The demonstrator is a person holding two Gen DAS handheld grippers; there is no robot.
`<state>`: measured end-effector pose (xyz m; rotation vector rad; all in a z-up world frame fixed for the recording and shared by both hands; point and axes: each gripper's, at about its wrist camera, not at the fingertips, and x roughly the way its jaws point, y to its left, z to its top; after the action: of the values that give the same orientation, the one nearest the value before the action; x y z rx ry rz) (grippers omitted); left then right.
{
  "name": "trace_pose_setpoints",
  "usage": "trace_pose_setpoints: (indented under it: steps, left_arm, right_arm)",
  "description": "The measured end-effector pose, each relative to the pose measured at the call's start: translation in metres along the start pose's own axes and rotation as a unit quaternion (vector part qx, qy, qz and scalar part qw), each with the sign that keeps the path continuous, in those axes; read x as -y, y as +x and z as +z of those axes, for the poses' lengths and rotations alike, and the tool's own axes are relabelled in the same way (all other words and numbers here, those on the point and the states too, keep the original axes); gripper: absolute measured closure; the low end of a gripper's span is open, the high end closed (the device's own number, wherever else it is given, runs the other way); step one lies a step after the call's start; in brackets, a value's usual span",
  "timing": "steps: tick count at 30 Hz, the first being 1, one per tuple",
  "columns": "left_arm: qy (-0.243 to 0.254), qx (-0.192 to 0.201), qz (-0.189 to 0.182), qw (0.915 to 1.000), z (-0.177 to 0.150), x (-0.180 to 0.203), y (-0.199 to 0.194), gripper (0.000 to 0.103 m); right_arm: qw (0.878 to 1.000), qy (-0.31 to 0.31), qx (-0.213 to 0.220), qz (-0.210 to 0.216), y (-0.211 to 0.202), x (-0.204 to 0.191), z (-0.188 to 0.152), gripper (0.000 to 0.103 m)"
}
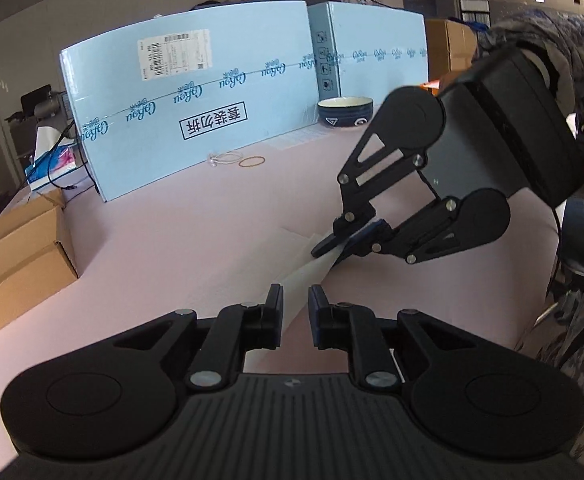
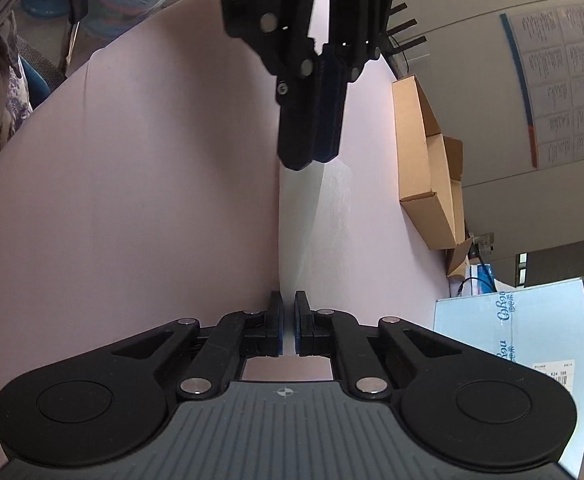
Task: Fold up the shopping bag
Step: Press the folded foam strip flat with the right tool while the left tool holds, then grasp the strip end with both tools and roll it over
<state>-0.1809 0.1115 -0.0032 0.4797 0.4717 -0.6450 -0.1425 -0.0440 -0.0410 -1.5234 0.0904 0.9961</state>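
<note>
Both tools pinch a white bag (image 2: 296, 236) stretched taut above the pink bench (image 1: 179, 240): right tool (image 2: 287, 320) clenched on one end, left tool (image 1: 295, 312) on the other. Thin, limp material, likely best held by its edges.

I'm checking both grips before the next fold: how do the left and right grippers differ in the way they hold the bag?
The left gripper shows a wider gap between its pads around the white bag; the right gripper shows only a thin slit. In the left view the right gripper lies low and slanted, pinching the far end; in the right view the left gripper points down onto its end. Both hold the same strip over the pink table.
</note>
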Motion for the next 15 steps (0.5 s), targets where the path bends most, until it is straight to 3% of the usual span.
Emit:
trace_pose_setpoints:
  steps: [2,7,11,13,15]
  left_arm:
    - [0.045,-0.005,0.020,0.9988,0.000,0.004,0.008,0.089]
    - [0.131,0.004,0.016,0.9913,0.002,0.018,0.007,0.088]
    - [0.207,0.001,0.029,0.9779,0.004,0.026,0.010,0.081]
    - [0.258,-0.013,0.029,0.9656,0.002,0.032,0.015,0.077]
    - [0.292,-0.022,0.028,0.9557,0.001,0.036,0.018,0.066]
  right_arm:
    - [1.000,0.008,-0.005,0.007,-0.001,0.003,0.001,0.097]
    - [0.999,0.026,-0.016,0.025,-0.004,0.011,0.003,0.097]
    - [0.999,0.015,-0.018,0.030,-0.004,0.008,0.005,0.097]
    - [0.999,0.017,-0.018,0.032,-0.002,0.011,0.007,0.097]
    - [0.999,0.020,-0.018,0.033,0.000,0.013,0.008,0.097]
